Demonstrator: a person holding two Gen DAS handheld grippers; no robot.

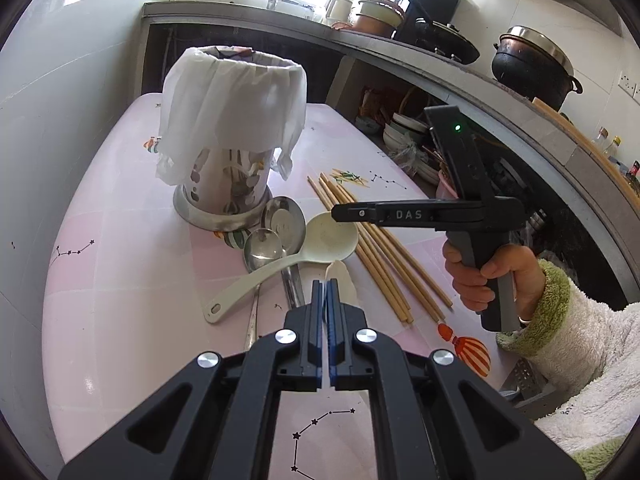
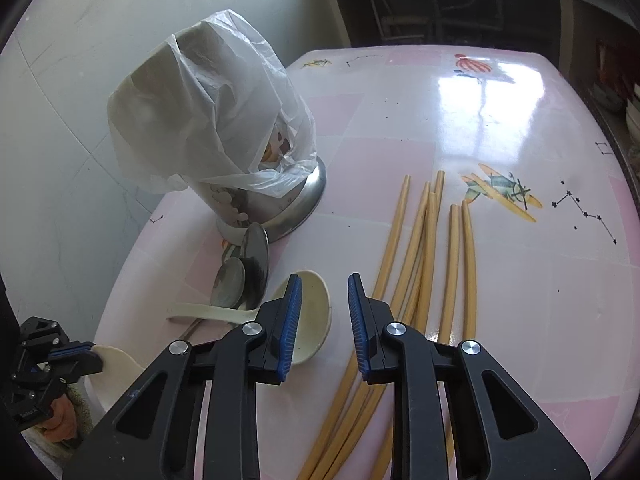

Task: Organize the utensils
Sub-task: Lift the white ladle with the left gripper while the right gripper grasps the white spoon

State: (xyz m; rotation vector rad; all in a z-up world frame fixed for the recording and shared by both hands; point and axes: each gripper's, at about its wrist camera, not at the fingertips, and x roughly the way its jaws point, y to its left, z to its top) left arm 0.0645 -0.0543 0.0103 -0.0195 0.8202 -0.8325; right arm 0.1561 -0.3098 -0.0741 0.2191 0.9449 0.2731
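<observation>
Only right wrist view shows left gripper [image 2: 82, 354] clamping white spoon [image 2: 116, 364].

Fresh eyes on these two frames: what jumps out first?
The steel utensil holder draped in a white plastic bag dominates the pink table. Beside it lie spoons and a fan of bamboo chopsticks. The right gripper hangs open over the cream ladle.
</observation>
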